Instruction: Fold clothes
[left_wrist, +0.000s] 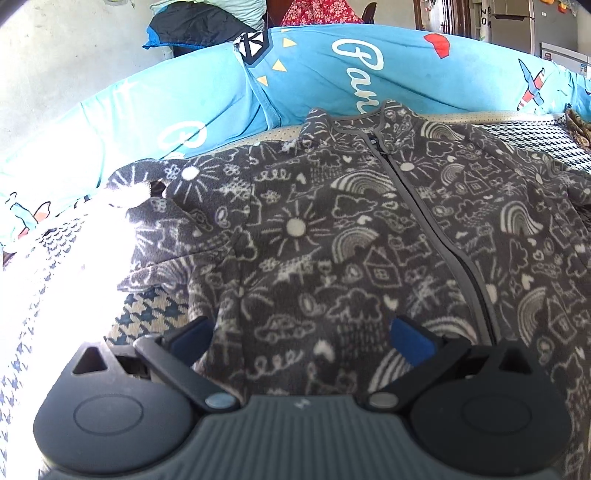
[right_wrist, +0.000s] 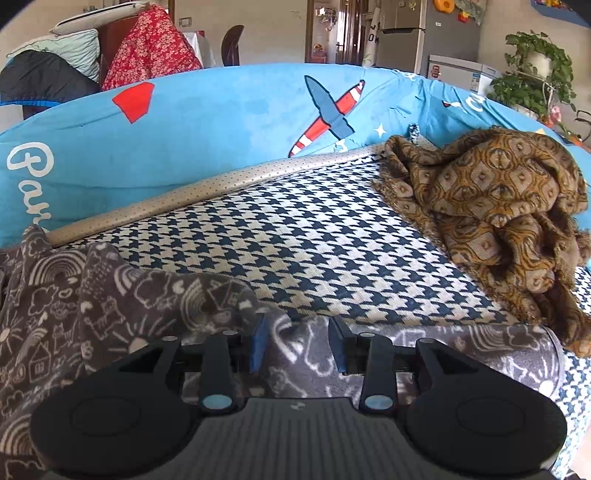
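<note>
The dark grey fleece zip jacket printed with white doodles of suns, rainbows and houses (left_wrist: 332, 229) lies front up on the houndstooth-covered sofa seat (right_wrist: 314, 251), its collar toward the seat's back edge and its zip closed down the middle. One sleeve lies bunched toward the seat's left end; the other runs along the front edge under your right gripper (right_wrist: 299, 343). That gripper's jaws are part-way spread with sleeve fabric between them, not yet pinched as far as the view shows. Your left gripper (left_wrist: 303, 336) hovers over the jacket's lower left panel, jaws spread wide and empty.

The body is flat but the sleeves are not laid in, so this looks like sleeve work. Close the right jaws on one layer only, near the cuff. Carry the sleeve across the chest without dragging the body. Use the left gripper to steady the panel. Stay clear of the crumpled brown-and-gold patterned cloth (right_wrist: 495, 206) at the right end.
</note>
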